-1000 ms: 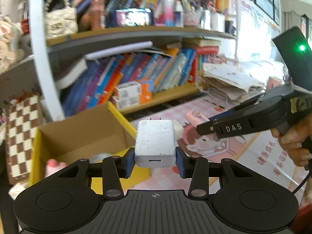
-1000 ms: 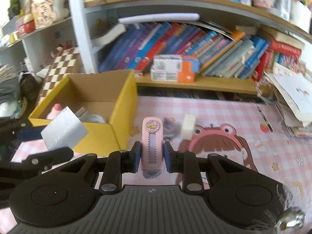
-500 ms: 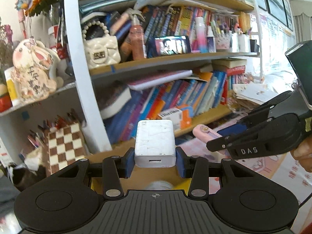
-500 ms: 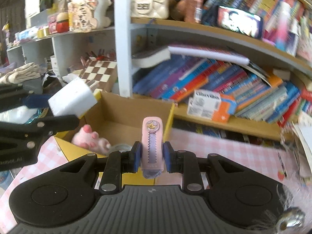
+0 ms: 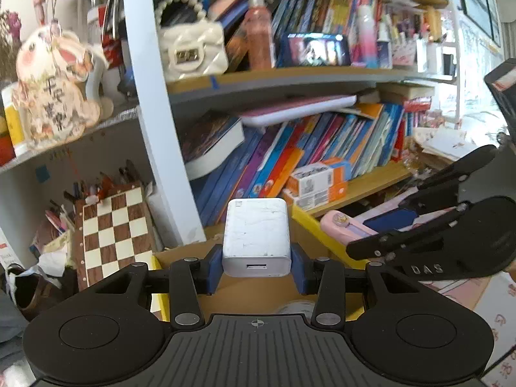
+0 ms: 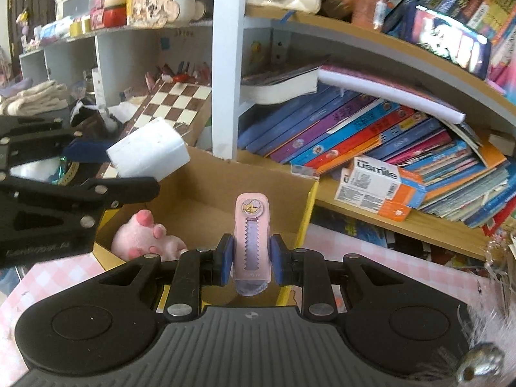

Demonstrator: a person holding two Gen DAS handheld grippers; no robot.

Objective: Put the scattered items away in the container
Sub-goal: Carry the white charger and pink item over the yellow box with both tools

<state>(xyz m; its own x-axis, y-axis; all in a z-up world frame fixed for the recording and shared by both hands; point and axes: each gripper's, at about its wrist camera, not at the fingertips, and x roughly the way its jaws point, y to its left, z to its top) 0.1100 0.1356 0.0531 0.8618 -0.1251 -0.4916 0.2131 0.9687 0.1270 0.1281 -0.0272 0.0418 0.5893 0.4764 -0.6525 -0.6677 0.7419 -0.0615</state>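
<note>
Your left claw (image 5: 256,266) grips the white plastic charger block (image 5: 256,237), right claw (image 6: 251,259) the pink clip (image 6: 251,242); both probably over the yellow-rimmed cardboard box (image 6: 308,206), ready to drop.

White charger (image 5: 256,237); pink clip (image 6: 251,238); yellow-edged box (image 6: 308,206); brown-cream chessboard (image 5: 111,225).

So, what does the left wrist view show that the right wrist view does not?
Only the left wrist view shows the white charger's port end, clamped in the left gripper.

Only the right wrist view shows the pink plush toy inside the cardboard box.

Both show the pink clip in the right gripper, and the chessboard.
</note>
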